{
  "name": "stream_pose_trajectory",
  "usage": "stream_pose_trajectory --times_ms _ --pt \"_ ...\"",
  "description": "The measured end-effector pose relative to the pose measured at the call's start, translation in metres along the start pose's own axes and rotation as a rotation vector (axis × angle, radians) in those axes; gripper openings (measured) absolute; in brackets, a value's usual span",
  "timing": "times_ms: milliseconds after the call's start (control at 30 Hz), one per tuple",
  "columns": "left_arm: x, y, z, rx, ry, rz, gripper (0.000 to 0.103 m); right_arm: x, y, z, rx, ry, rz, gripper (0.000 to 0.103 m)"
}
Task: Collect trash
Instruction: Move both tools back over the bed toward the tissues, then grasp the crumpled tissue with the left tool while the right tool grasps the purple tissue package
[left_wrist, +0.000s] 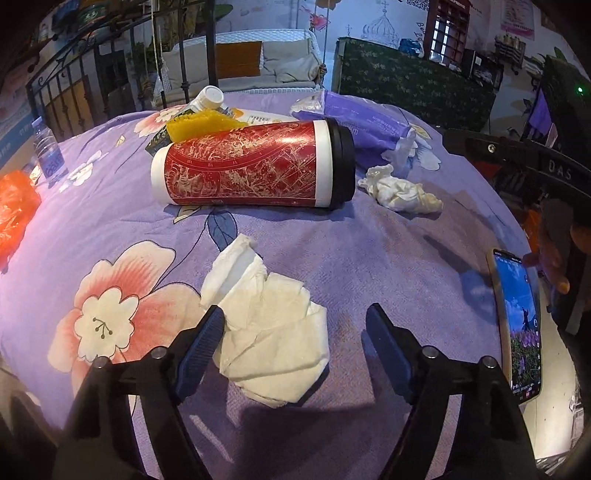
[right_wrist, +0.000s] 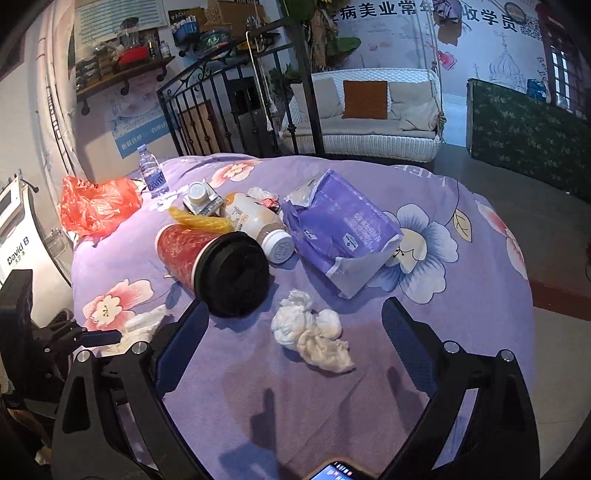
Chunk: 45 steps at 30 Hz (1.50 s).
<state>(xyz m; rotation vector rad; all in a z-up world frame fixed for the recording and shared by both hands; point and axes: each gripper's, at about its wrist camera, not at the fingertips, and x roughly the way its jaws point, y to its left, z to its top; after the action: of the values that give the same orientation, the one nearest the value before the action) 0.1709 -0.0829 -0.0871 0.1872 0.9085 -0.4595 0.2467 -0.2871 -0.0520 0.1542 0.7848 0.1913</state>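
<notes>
A flattened white tissue (left_wrist: 269, 332) lies on the purple floral bedcover (left_wrist: 369, 258). My left gripper (left_wrist: 294, 309) stands open around it: the left finger (left_wrist: 207, 332) touches the tissue's edge, and the right finger stays apart from it. A crumpled white tissue (right_wrist: 310, 332) lies between the wide-open fingers of my right gripper (right_wrist: 294, 302), touching neither. That same wad (left_wrist: 399, 190) shows further back in the left wrist view, beside a red tumbler (left_wrist: 251, 166) lying on its side.
Behind the tumbler (right_wrist: 207, 262) lie a purple pack (right_wrist: 340, 229), a white bottle (right_wrist: 258, 225), a yellow item (right_wrist: 199, 219), an orange plastic bag (right_wrist: 96, 205) and a water bottle (right_wrist: 151, 177). A lit phone (left_wrist: 517, 325) sits at the bed's right edge. A black metal bedframe (right_wrist: 221, 110) stands behind.
</notes>
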Motion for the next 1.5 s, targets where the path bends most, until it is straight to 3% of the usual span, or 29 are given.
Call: stream_pose_trajectory --times_ms 167,267,367,467,500,533,633,1000,1167,1200,1233,1267,1300,1333,1367,1500 --pt "0.011 0.004 0.004 -0.001 0.034 0.026 0.049 0.039 -0.012 0.020 -0.083 0.092 -0.054 0.094" --pt "0.013 0.009 0.005 -0.019 0.039 0.016 0.043 0.061 -0.009 0.028 -0.154 0.141 -0.099 0.083" --pt "0.014 0.013 0.006 -0.029 0.042 0.002 0.039 0.081 -0.004 0.030 -0.227 0.196 -0.151 0.068" --pt "0.014 0.014 0.006 -0.035 0.039 -0.008 0.036 0.097 -0.003 0.030 -0.279 0.251 -0.182 0.035" --pt "0.013 0.015 0.006 -0.039 0.038 -0.012 0.035 0.100 -0.004 0.031 -0.277 0.269 -0.181 0.018" --pt "0.013 0.016 0.006 -0.042 0.036 -0.015 0.035 0.102 -0.006 0.031 -0.270 0.280 -0.175 0.010" --pt "0.012 0.018 0.006 -0.049 0.031 -0.022 0.033 0.097 -0.006 0.033 -0.266 0.268 -0.172 0.001" --pt "-0.003 0.021 0.011 -0.063 -0.016 -0.027 0.019 0.042 -0.009 0.044 -0.194 0.169 -0.129 0.001" --pt "-0.008 0.017 0.012 -0.060 -0.029 -0.033 0.019 0.026 0.004 0.045 -0.259 0.123 -0.127 0.003" --pt "-0.010 0.016 0.011 -0.059 -0.030 -0.035 0.018 0.030 0.006 0.046 -0.272 0.120 -0.157 0.019" --pt "-0.011 0.015 0.011 -0.055 -0.033 -0.034 0.018 0.038 0.007 0.047 -0.286 0.139 -0.166 0.063" --pt "-0.012 0.014 0.011 -0.050 -0.036 -0.031 0.018 0.045 0.005 0.049 -0.297 0.153 -0.152 0.081" --pt "-0.013 0.013 0.010 -0.047 -0.039 -0.029 0.018 0.051 0.005 0.050 -0.310 0.139 -0.147 0.081" --pt "-0.014 0.013 0.010 -0.046 -0.040 -0.026 0.018 0.056 0.007 0.051 -0.330 0.131 -0.153 0.070" --pt "-0.014 0.014 0.010 -0.049 -0.042 -0.023 0.018 0.064 0.009 0.051 -0.343 0.149 -0.154 0.065" --pt "-0.018 0.019 0.009 -0.063 -0.043 -0.013 0.018 0.096 0.024 0.050 -0.452 0.200 -0.196 0.063"
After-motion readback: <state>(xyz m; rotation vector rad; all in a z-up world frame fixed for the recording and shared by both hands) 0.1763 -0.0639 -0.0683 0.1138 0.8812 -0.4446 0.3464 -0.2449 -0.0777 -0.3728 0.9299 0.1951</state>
